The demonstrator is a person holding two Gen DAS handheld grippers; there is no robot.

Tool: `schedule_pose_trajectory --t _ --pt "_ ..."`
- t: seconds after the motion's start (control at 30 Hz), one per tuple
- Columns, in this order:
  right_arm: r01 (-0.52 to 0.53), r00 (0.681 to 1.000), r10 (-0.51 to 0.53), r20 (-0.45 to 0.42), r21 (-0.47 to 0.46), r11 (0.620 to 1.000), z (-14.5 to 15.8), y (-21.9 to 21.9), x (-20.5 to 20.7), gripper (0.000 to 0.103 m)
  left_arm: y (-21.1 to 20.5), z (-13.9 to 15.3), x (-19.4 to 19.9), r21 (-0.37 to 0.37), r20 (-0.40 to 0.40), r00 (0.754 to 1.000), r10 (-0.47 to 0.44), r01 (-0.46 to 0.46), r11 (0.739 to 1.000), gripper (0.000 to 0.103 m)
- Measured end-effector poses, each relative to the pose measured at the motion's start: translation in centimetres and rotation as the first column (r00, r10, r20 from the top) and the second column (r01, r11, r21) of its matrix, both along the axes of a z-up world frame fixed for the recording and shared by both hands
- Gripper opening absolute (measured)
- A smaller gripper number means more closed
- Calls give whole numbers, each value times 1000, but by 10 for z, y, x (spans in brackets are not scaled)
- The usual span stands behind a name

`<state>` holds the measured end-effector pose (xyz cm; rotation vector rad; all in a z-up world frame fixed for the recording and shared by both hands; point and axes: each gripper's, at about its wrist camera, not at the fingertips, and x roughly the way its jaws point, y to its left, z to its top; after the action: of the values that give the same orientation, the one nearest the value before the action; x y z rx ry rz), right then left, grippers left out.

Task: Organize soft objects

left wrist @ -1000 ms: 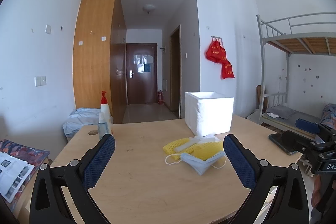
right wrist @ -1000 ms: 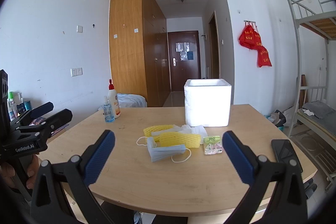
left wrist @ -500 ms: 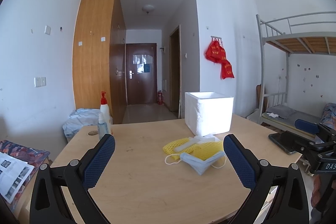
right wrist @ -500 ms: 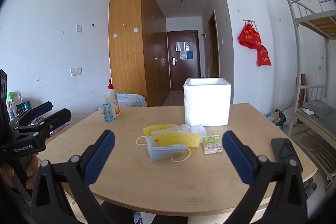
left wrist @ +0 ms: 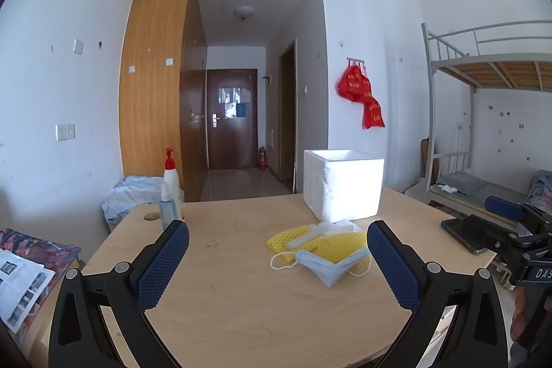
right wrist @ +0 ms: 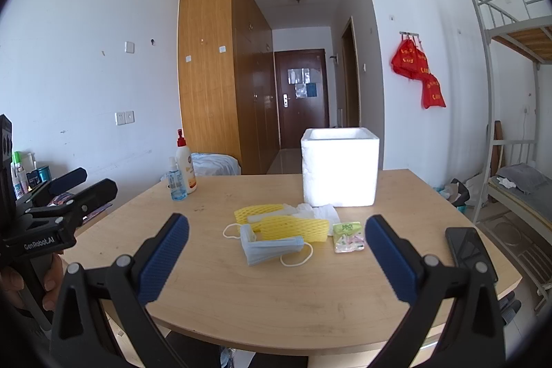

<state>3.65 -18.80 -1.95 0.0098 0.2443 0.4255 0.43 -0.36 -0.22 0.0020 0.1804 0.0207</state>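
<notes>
The left gripper [left wrist: 277, 259] hovers level above the near part of the wooden table [left wrist: 241, 292], its 2 blue pads spread wide and empty. The right gripper [right wrist: 276, 250] is likewise level, spread wide and empty. A hand [right wrist: 24, 288] grips the left tool's handle at the table's left edge. Between the right gripper's pads lie blue face masks [right wrist: 272, 249] against 2 yellow foam nets [right wrist: 293, 226], white tissue [right wrist: 322, 212] and a small packet [right wrist: 348, 235]. Behind them stands the open white foam box [right wrist: 339, 169]. Bare tabletop lies before the pile. A phone [right wrist: 471, 250] lies near the right edge, 2 bottles [right wrist: 183, 173] at the far left.
</notes>
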Motion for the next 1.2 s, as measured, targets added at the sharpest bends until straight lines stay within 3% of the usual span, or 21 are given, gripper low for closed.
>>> schedule_pose_trajectory --t 0.53,1.2 --pt "-1 1000 1 -24 -5 1000 4 3 34 103 7 14 40 -20 -29 1000 0 -1 1000 103" --pt "9 989 -16 -148 -47 999 -1 11 105 103 7 10 123 -20 -185 982 -48 45 999 103"
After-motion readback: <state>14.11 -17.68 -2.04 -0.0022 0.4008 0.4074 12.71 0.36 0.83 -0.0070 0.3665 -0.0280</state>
